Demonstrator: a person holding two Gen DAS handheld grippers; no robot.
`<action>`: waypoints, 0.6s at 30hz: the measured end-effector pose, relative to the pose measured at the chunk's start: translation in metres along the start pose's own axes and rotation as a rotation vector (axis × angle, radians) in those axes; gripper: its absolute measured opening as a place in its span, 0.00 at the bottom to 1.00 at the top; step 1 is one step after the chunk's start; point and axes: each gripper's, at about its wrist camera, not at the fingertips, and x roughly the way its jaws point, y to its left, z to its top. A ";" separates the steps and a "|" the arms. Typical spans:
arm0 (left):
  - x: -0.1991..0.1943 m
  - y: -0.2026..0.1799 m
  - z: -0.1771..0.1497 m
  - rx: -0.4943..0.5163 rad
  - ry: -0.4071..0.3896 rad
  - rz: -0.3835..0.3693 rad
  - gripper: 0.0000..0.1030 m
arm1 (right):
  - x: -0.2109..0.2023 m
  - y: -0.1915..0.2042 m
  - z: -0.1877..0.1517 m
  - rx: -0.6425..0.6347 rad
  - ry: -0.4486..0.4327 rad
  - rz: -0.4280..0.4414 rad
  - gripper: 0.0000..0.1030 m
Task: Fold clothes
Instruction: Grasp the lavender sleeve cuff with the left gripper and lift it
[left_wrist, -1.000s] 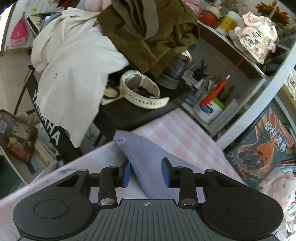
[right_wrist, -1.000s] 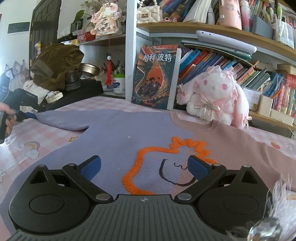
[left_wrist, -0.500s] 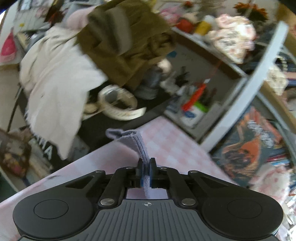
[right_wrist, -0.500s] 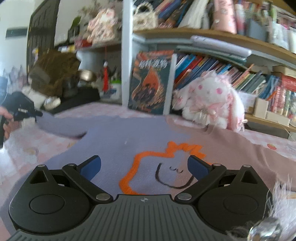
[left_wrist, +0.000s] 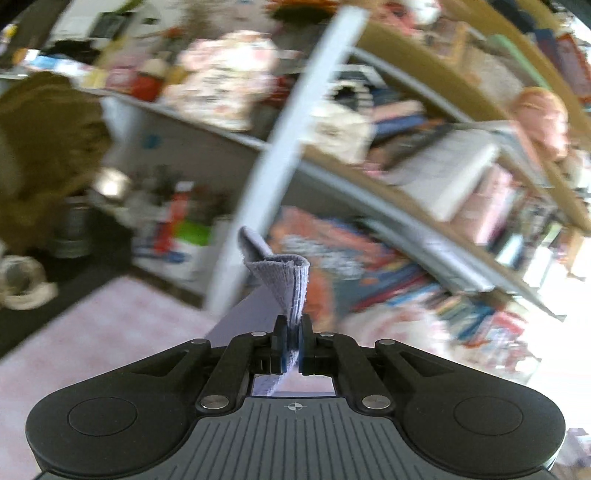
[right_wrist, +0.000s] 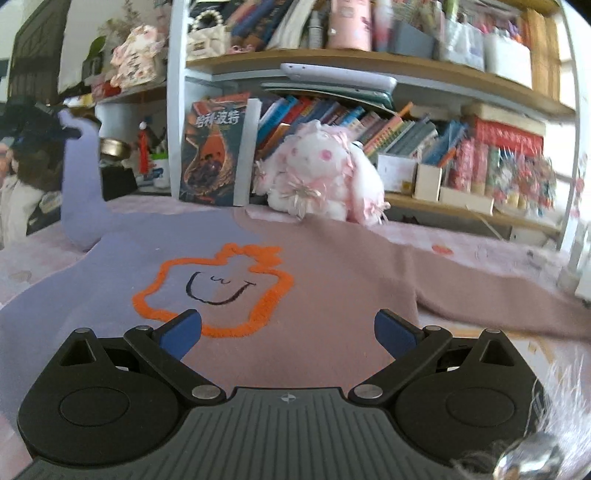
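Observation:
A sweater (right_wrist: 314, 295), half lavender and half dusty pink with an orange outlined smiling shape, lies flat on the pink checked table (right_wrist: 498, 254). My left gripper (left_wrist: 291, 347) is shut on the cuff of the lavender sleeve (left_wrist: 288, 280) and holds it lifted above the table. In the right wrist view that sleeve (right_wrist: 79, 177) rises at far left, with the left gripper (right_wrist: 48, 125) at its top. My right gripper (right_wrist: 288, 332) is open and empty, low over the sweater's front. The pink sleeve (right_wrist: 517, 291) lies stretched out to the right.
A bookshelf (right_wrist: 369, 62) packed with books runs along the back. A pink-and-white plush rabbit (right_wrist: 321, 177) and an upright book (right_wrist: 218, 147) stand at the table's far edge. An olive garment pile (left_wrist: 44, 147) and a black side table (left_wrist: 92, 254) are at left.
My left gripper closed on the lavender sleeve cuff, lifted it off the table and swung right toward the shelf. My right gripper stayed open and shifted slightly over the sweater.

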 end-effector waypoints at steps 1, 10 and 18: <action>0.004 -0.014 -0.001 0.001 -0.004 -0.034 0.03 | 0.001 0.001 -0.001 -0.004 0.006 0.001 0.98; 0.048 -0.100 -0.034 0.050 0.033 -0.187 0.03 | 0.009 0.006 0.001 -0.027 0.049 0.029 0.98; 0.085 -0.126 -0.073 0.049 0.092 -0.171 0.03 | 0.005 -0.009 0.001 0.061 0.036 0.020 0.98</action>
